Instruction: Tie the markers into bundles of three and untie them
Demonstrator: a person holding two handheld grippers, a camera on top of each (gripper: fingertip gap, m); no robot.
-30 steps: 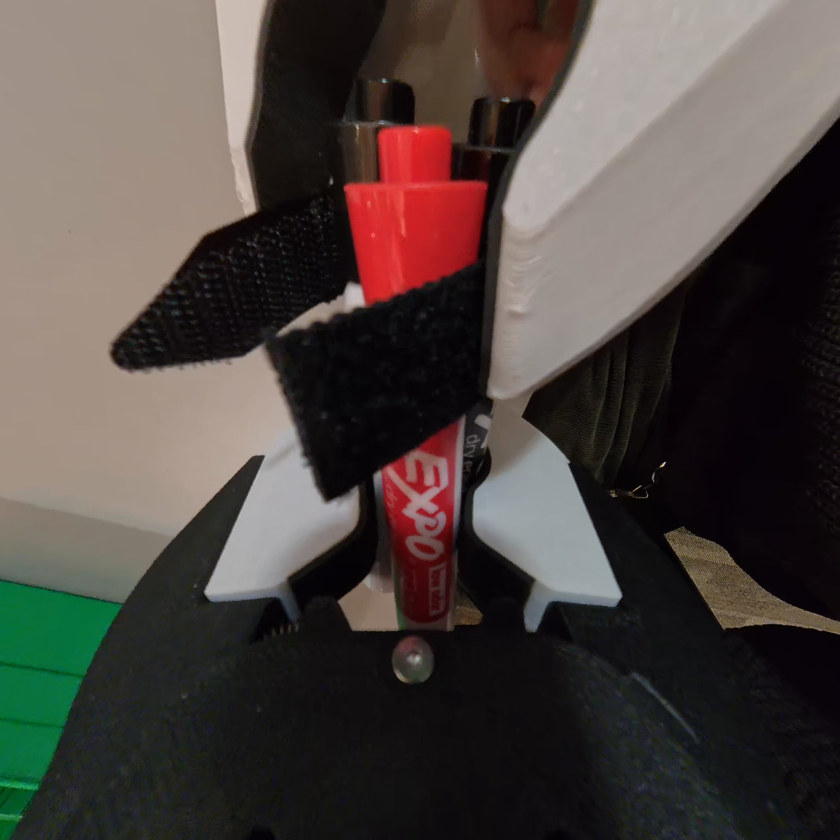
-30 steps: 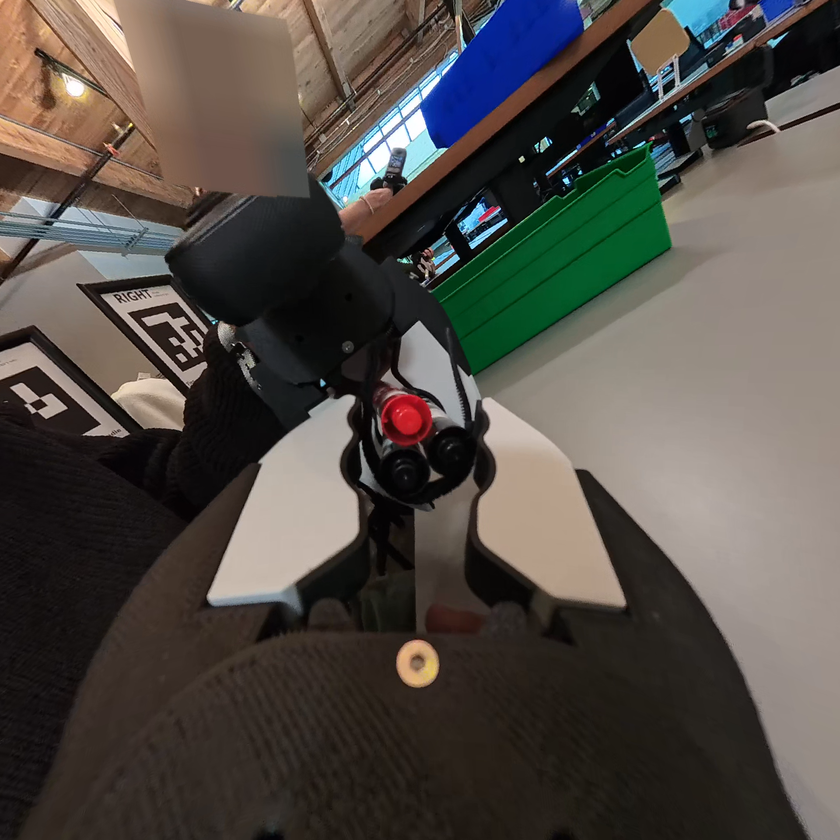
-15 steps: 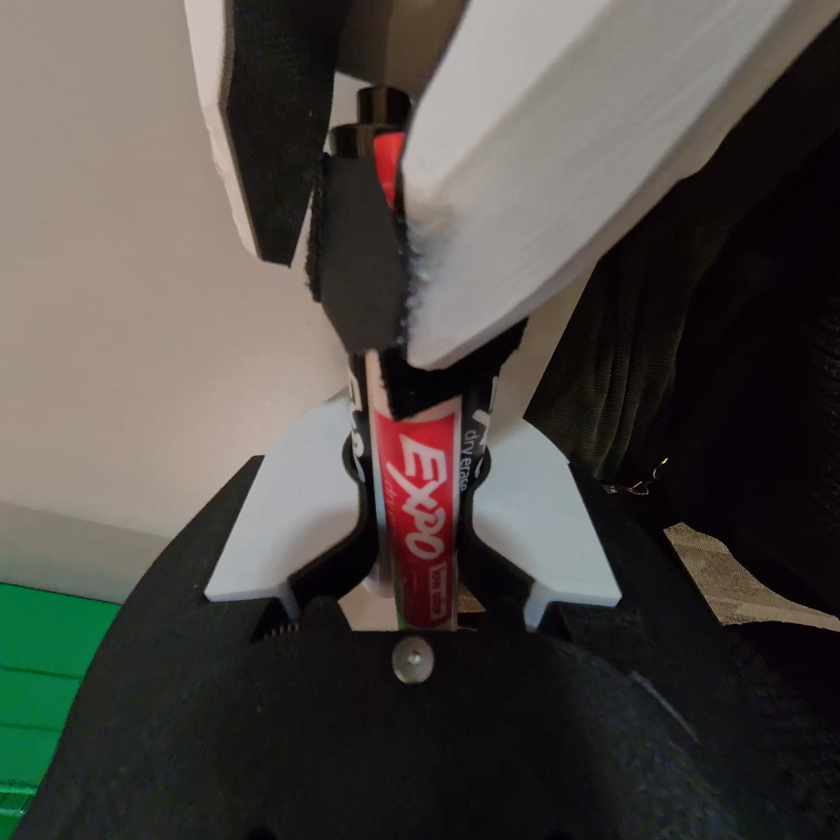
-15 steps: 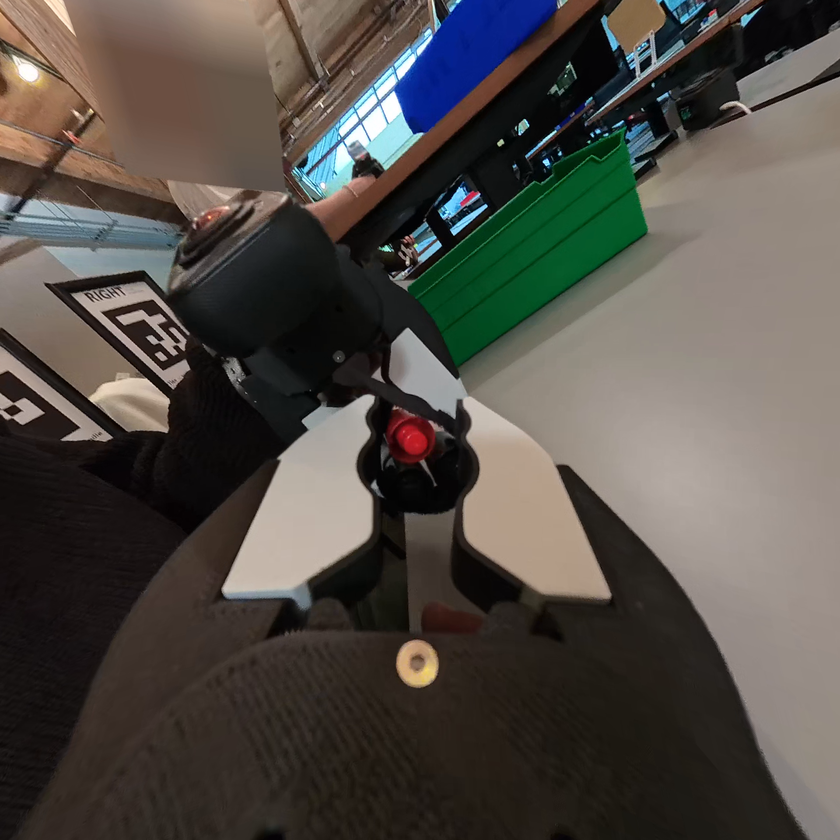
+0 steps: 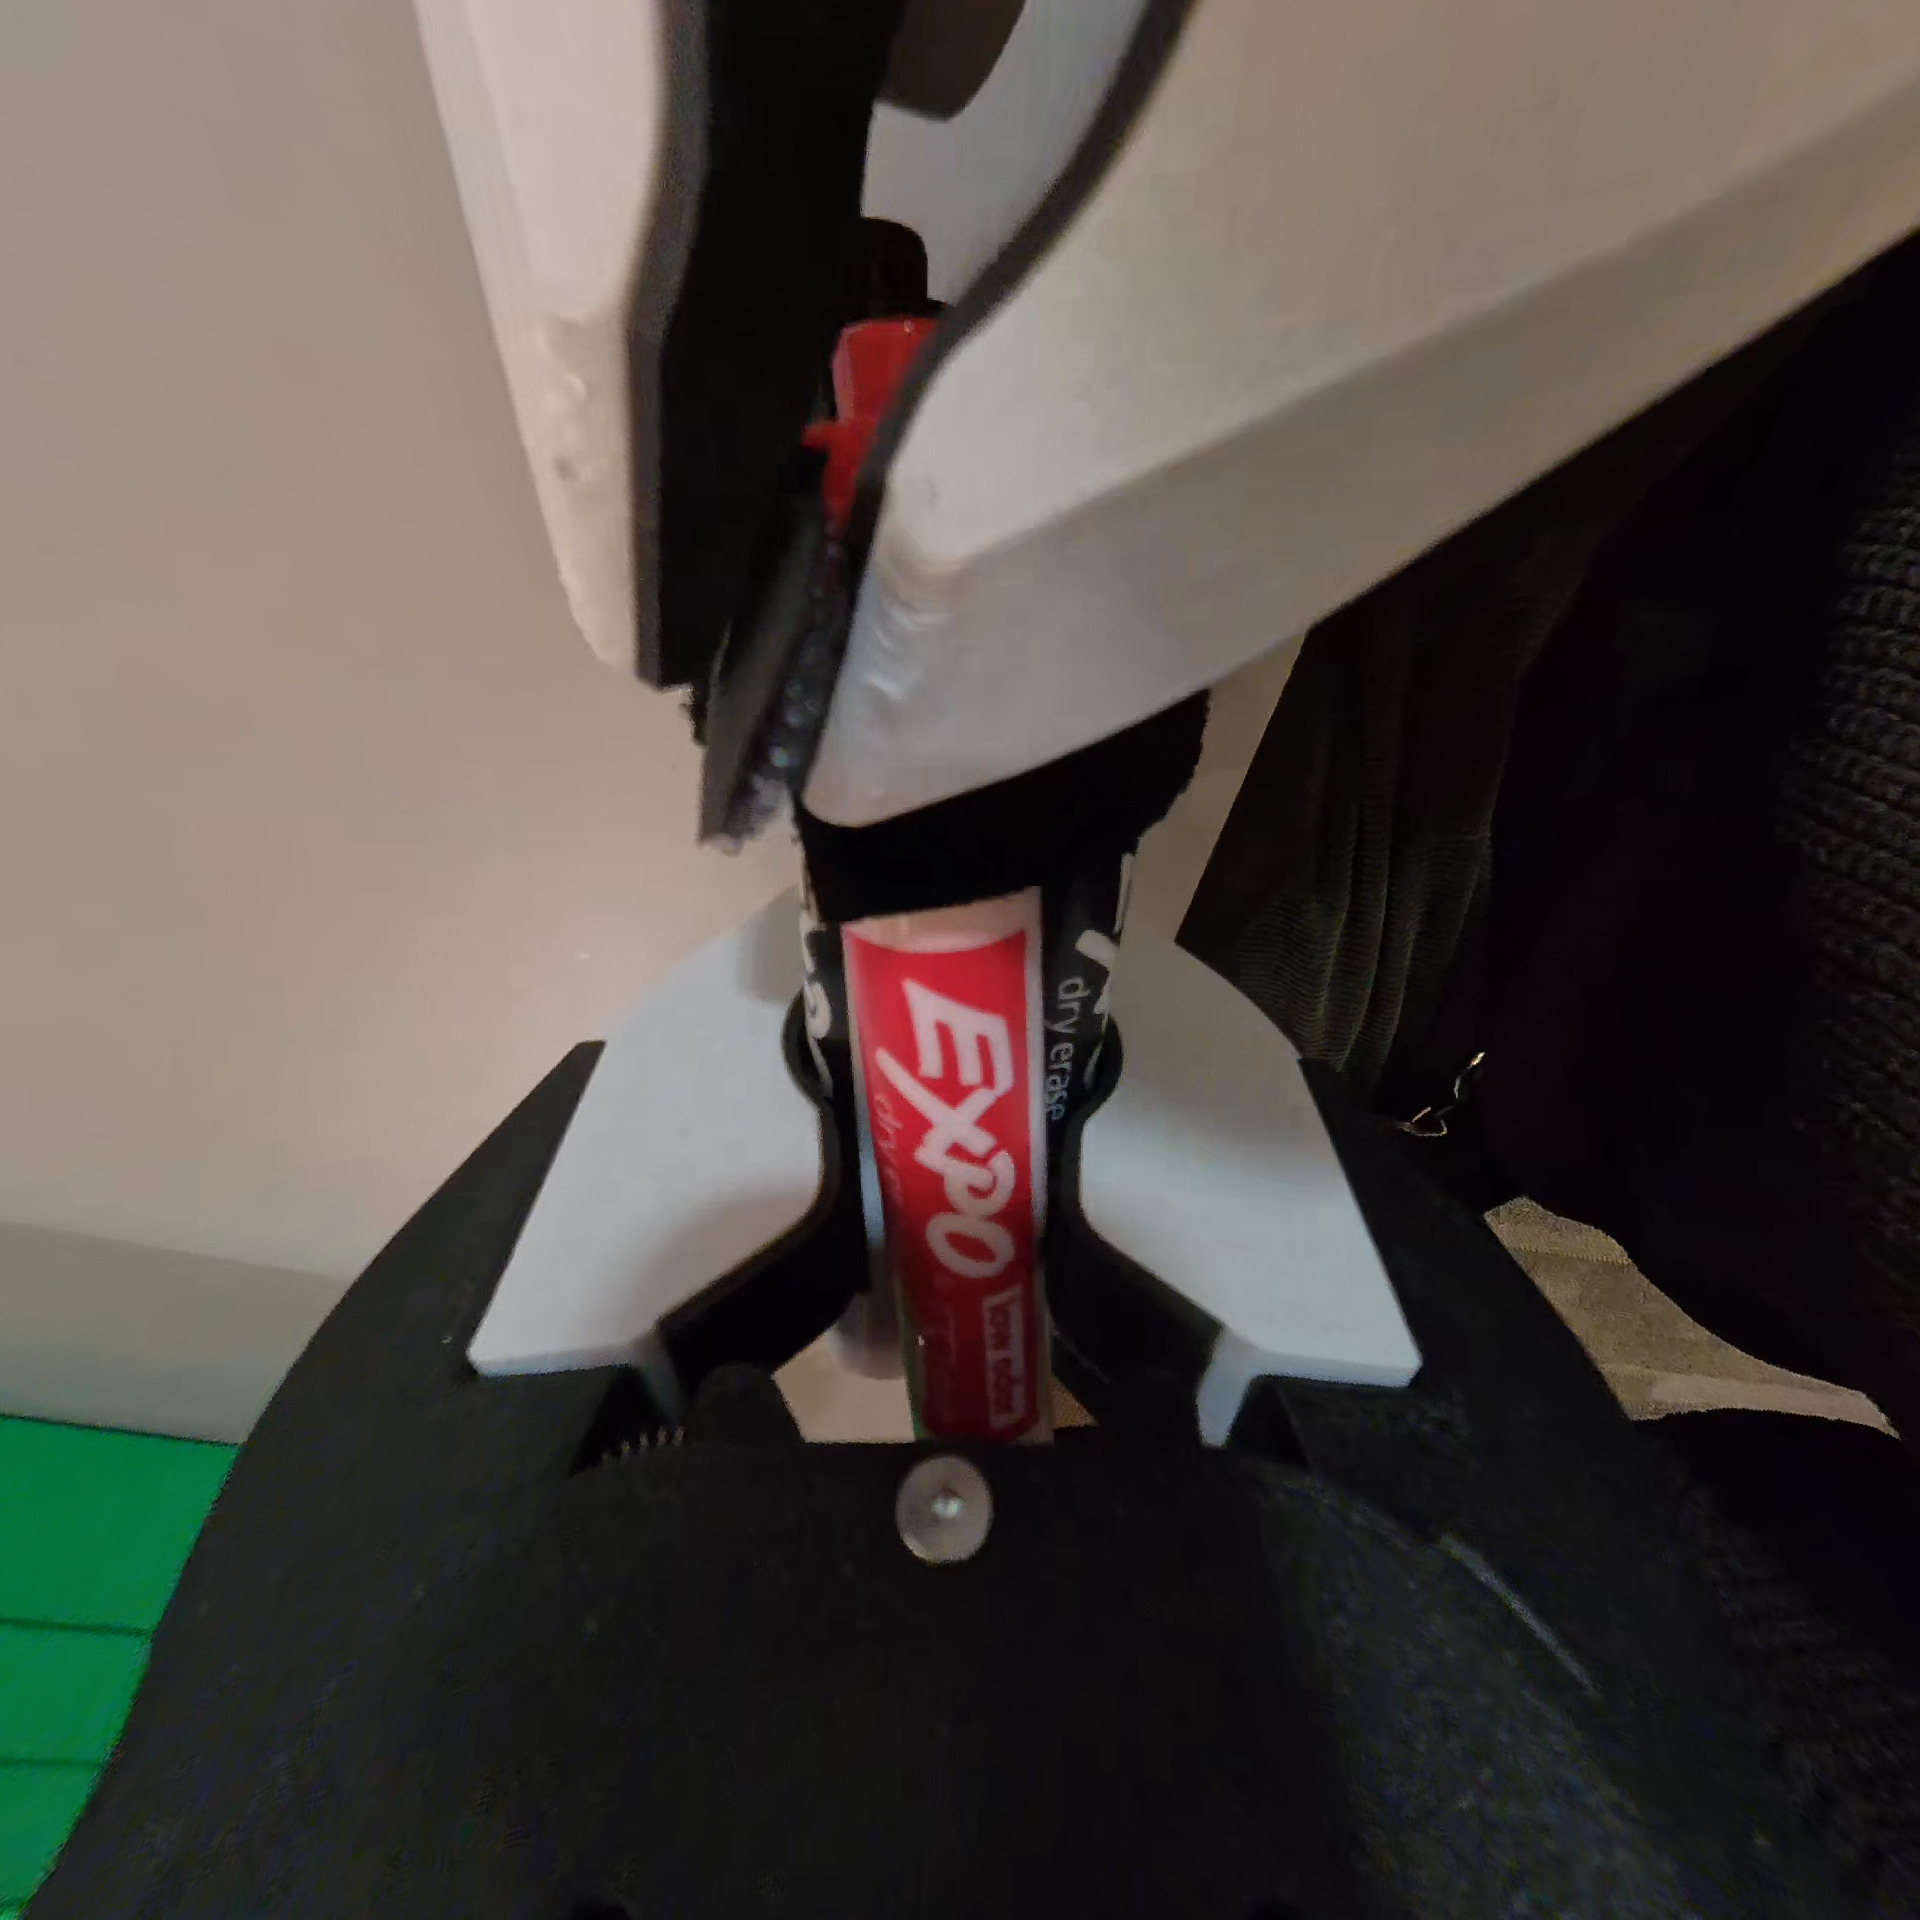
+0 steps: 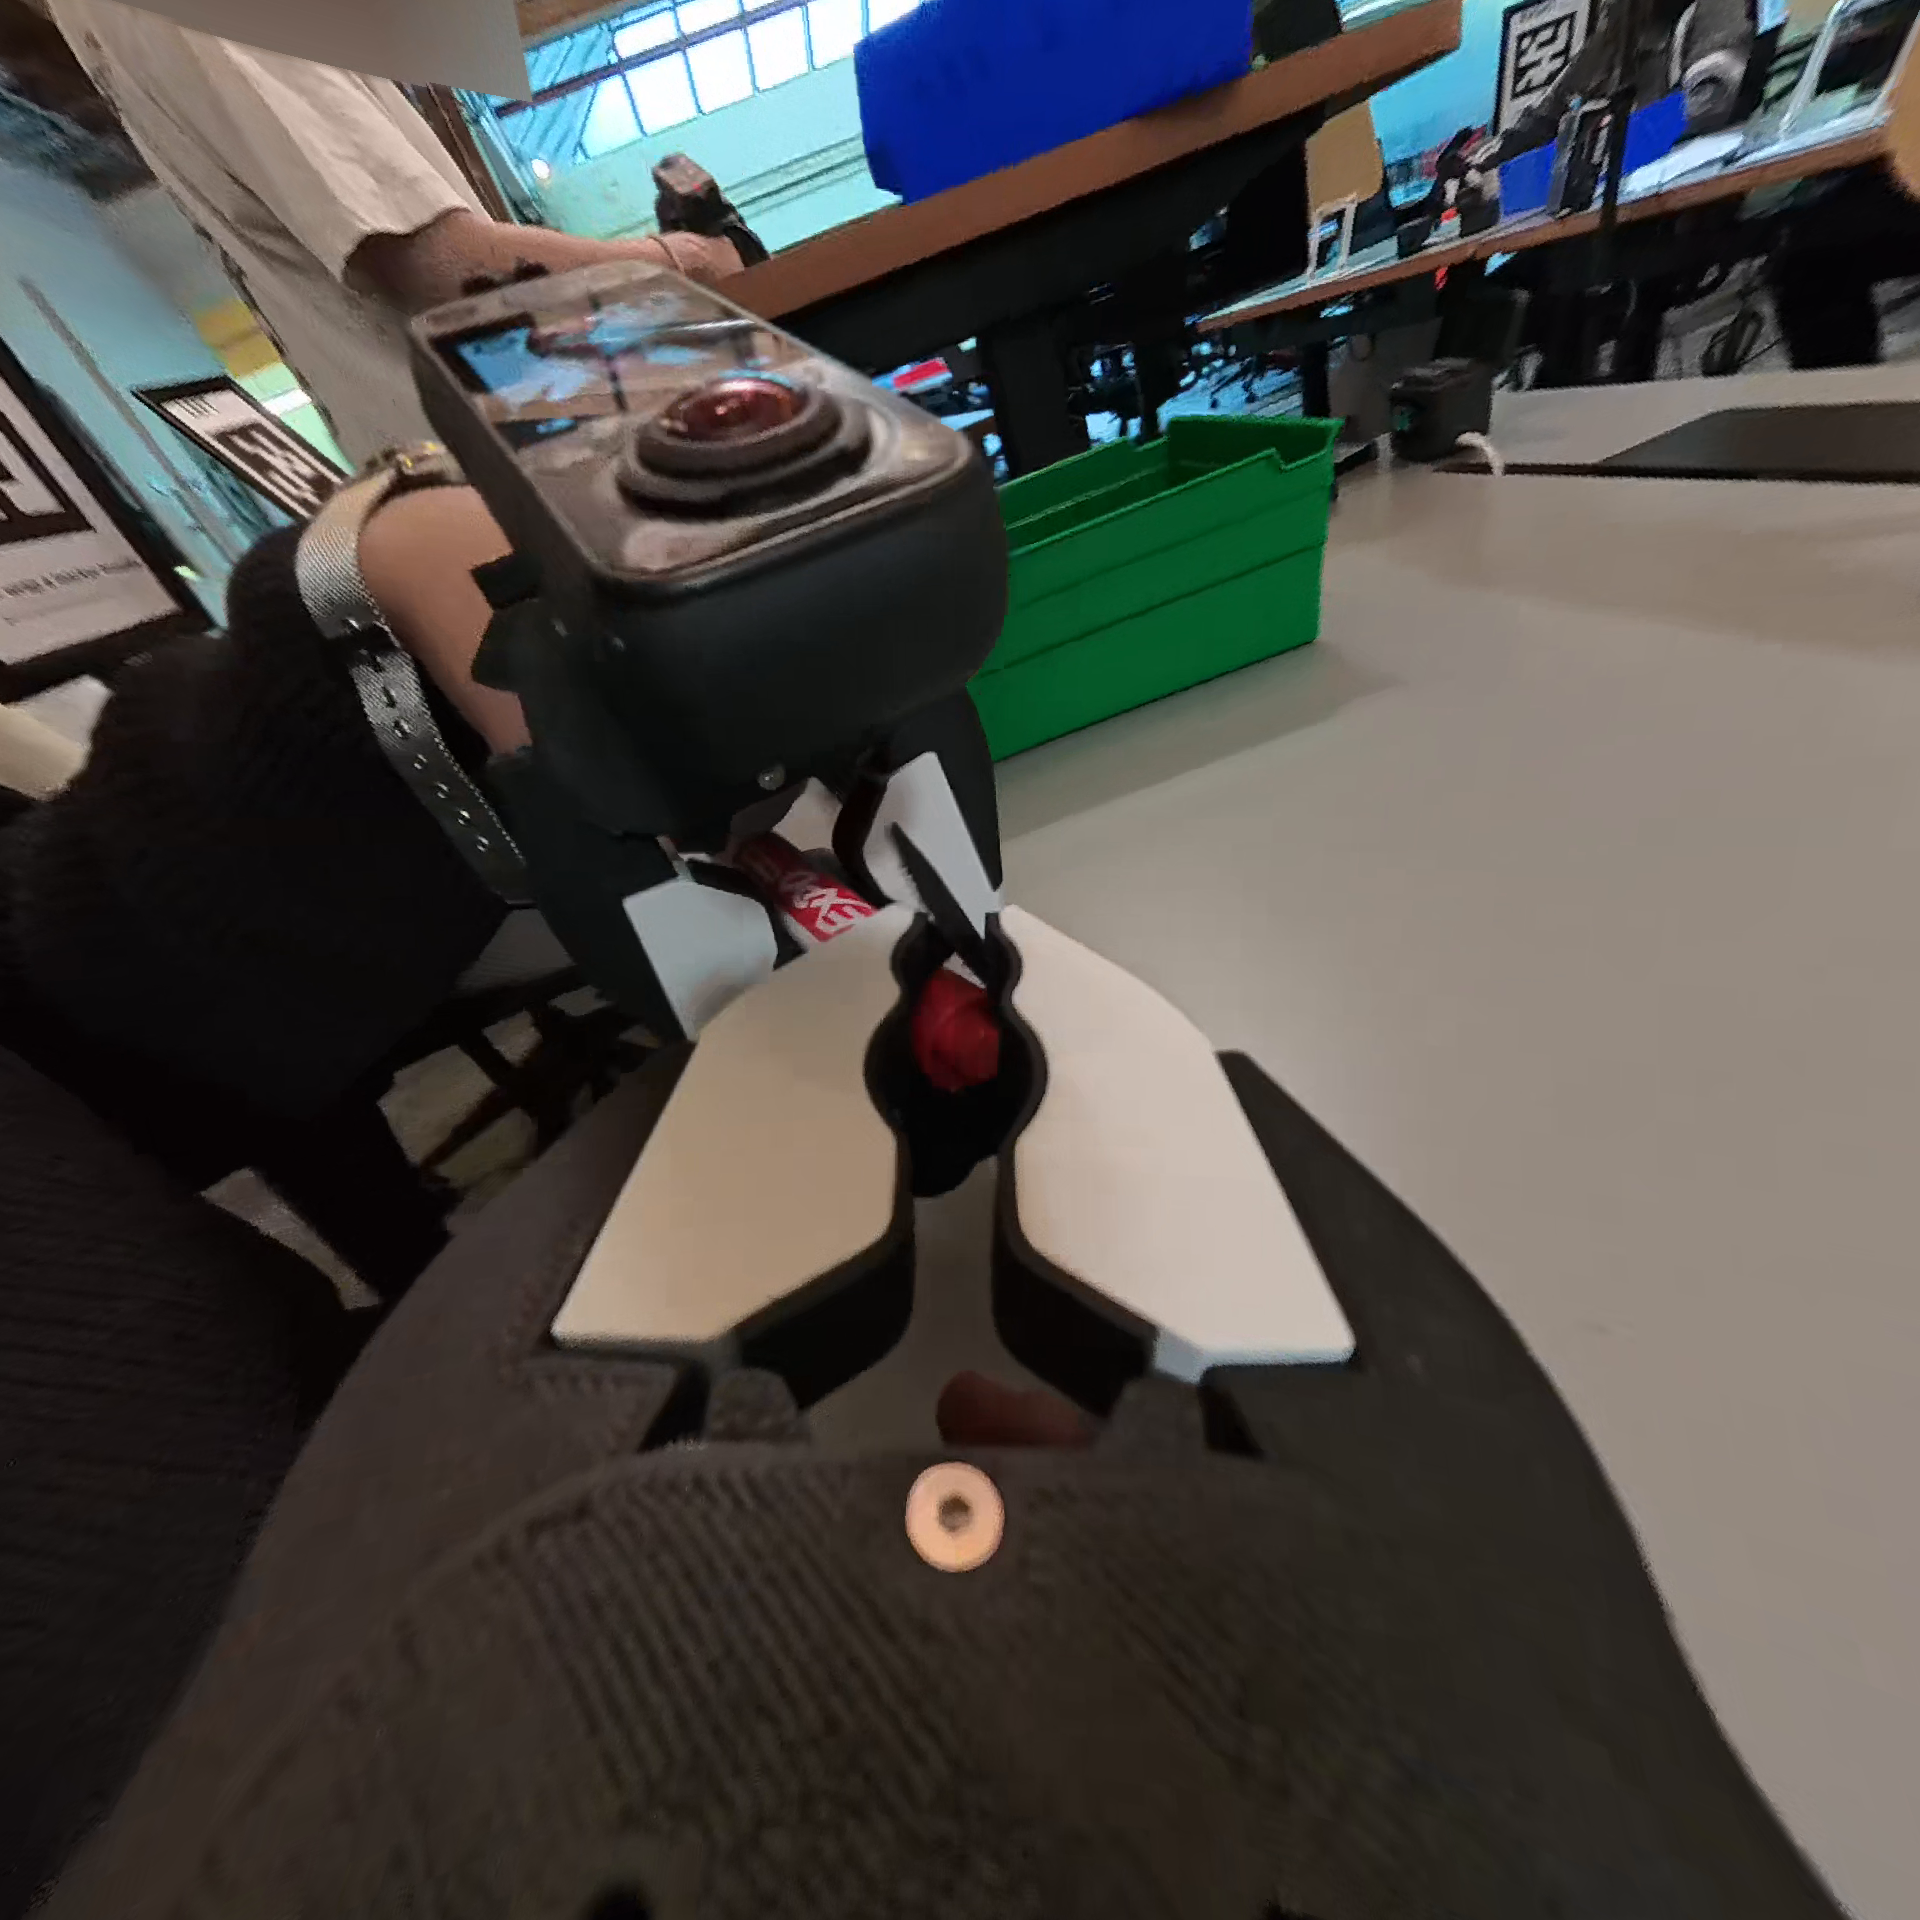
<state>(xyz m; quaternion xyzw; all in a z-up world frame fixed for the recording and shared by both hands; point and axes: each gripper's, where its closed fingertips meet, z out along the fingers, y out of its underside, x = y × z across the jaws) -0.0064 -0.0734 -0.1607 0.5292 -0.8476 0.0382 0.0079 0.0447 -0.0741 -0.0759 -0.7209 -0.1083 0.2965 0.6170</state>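
Observation:
My left gripper [image 5: 956,997] is shut on a bundle of a red marker [image 5: 945,1122] and two black markers, held in the air. A black hook-and-loop strap [image 5: 935,862] wraps the bundle just beyond its fingertips. My right gripper [image 6: 951,935] faces the bundle head-on, with the red cap [image 6: 951,1029] in the gap between its fingers. Its white fingers [image 5: 1247,416] are shut on the strap's loose end [image 5: 774,665]. The left gripper [image 6: 821,894] and its camera [image 6: 707,457] show in the right wrist view. The black markers are mostly hidden.
A green bin [image 6: 1164,582] stands on the grey table [image 6: 1558,935] behind the grippers; it also shows in the left wrist view [image 5: 83,1558]. A black sleeve and a wrist with a watch strap [image 6: 384,644] are at left. Framed marker boards [image 6: 62,561] stand far left. Left tips to right tips: about 9 cm.
The strap's two ends hung loose a second ago with the right gripper open around the bundle. The right gripper has since closed on the strap end and come closer over the caps.

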